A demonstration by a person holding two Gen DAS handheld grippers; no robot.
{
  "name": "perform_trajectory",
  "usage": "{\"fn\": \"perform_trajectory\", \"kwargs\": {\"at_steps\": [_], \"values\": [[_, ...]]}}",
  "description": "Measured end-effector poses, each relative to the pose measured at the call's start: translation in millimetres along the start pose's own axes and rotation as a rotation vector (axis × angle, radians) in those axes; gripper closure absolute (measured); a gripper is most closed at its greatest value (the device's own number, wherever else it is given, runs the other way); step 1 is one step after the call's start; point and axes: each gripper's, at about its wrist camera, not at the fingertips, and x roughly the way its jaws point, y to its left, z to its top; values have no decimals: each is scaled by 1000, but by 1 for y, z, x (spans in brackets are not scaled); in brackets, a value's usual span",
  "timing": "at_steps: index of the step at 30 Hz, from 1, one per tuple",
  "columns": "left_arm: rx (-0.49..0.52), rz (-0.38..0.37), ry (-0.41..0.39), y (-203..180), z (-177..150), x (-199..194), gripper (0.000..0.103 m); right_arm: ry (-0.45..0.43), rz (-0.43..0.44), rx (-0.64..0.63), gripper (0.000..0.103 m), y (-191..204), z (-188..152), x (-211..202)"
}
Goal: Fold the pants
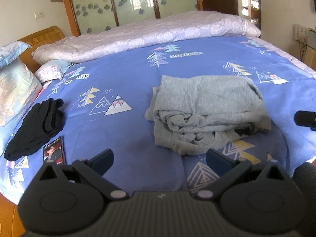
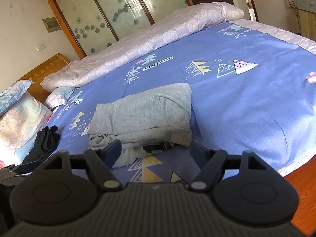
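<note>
Grey pants (image 1: 207, 112) lie folded in a thick bundle on the blue patterned bedsheet (image 1: 128, 75). They also show in the right wrist view (image 2: 146, 116). My left gripper (image 1: 160, 161) is open and empty, just in front of the bundle's near edge. My right gripper (image 2: 156, 150) is open and empty, its fingers on either side of the bundle's near edge, without closing on it. The right gripper's tip shows at the right edge of the left wrist view (image 1: 306, 119).
A folded black garment (image 1: 35, 130) and a phone (image 1: 54, 151) lie at the left of the bed. Pillows (image 1: 15, 90) and a rolled lilac quilt (image 1: 148, 35) sit at the far side. The bed's front edge and a wooden floor (image 2: 304, 187) are near right.
</note>
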Motion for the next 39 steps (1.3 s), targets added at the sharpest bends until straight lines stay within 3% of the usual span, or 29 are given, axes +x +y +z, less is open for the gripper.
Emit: {"fn": "perform_trajectory", "kwargs": {"at_steps": [39], "values": [[-78, 58, 63, 16, -2, 8, 0, 10, -2, 31, 25, -19, 5, 3]]}}
